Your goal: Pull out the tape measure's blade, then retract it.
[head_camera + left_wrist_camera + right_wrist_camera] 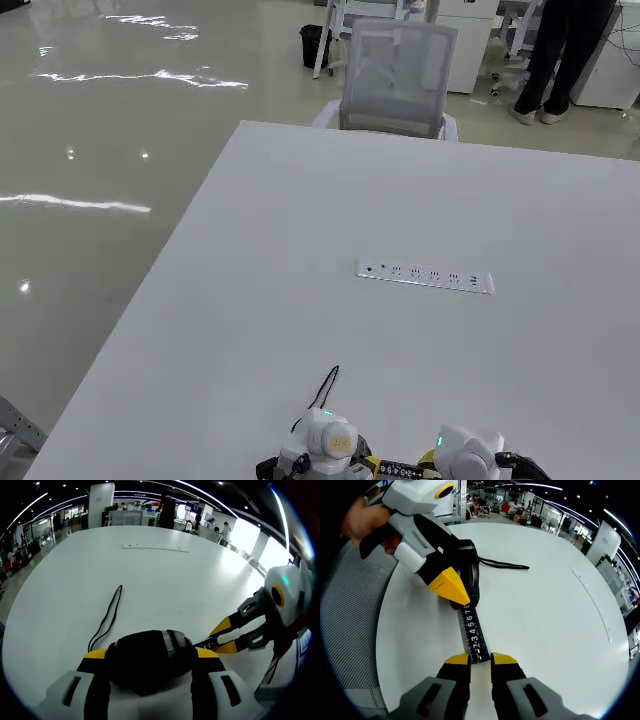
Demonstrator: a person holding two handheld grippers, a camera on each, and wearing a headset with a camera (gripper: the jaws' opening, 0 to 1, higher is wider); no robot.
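A black tape measure [150, 662] sits on the white table [300, 250] with my left gripper [150, 655] shut around its case. Its black wrist strap [107, 617] trails away across the tabletop. A short length of the blade [472, 632] is drawn out, numbers showing, and my right gripper [480, 658] is shut on the blade's end. From the right gripper view, the left gripper [430, 540] holds the case [470, 570] just beyond. In the head view both grippers sit at the near table edge, left [325, 445] and right [470, 455], with the blade [400, 468] between them.
A white power strip [425, 276] lies mid-table beyond the grippers. A grey mesh chair [395, 75] stands at the far table edge, and a person's legs [560, 50] show at the back right. The table's left edge drops to a glossy floor [100, 150].
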